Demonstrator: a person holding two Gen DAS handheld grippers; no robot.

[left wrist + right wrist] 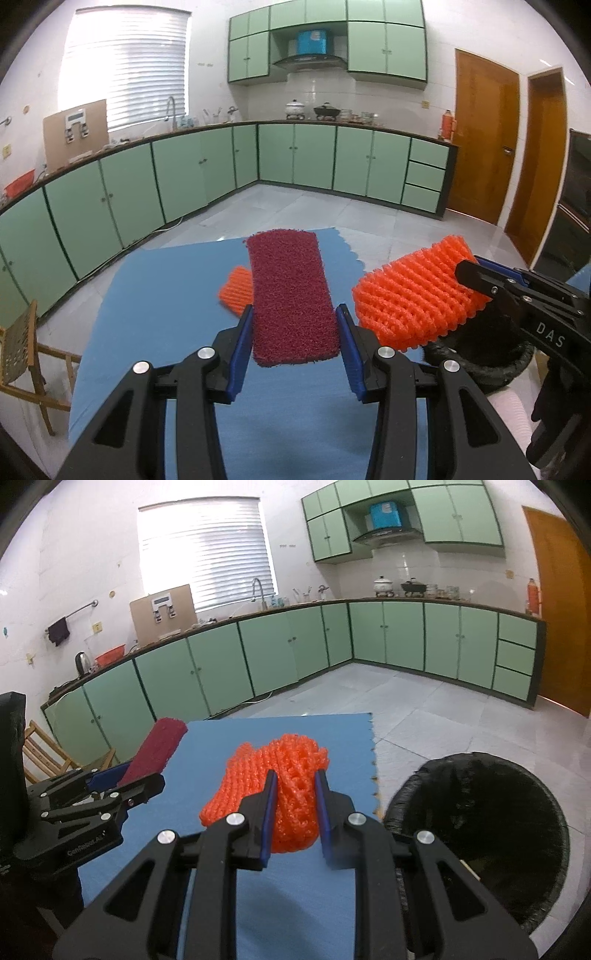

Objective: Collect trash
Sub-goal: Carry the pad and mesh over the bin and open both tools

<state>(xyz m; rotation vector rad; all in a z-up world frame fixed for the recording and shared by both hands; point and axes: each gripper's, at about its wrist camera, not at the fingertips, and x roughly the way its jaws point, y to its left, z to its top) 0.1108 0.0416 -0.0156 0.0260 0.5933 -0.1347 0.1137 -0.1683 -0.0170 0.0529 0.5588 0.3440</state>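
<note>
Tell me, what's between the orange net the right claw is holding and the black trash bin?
Nothing solid. In the right wrist view, only the blue mat's zigzag edge and bare floor tiles separate the orange foam net in the right gripper from the bin.

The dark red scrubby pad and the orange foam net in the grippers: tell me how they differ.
The dark red pad is a flat, stiff rectangle; the orange foam net is a bunched, open mesh. The pad has a fine bristly surface; the net is ribbed with holes. The left hand-held gripper holds the pad, the right hand-held gripper the net. Both are held above the blue mat.
</note>
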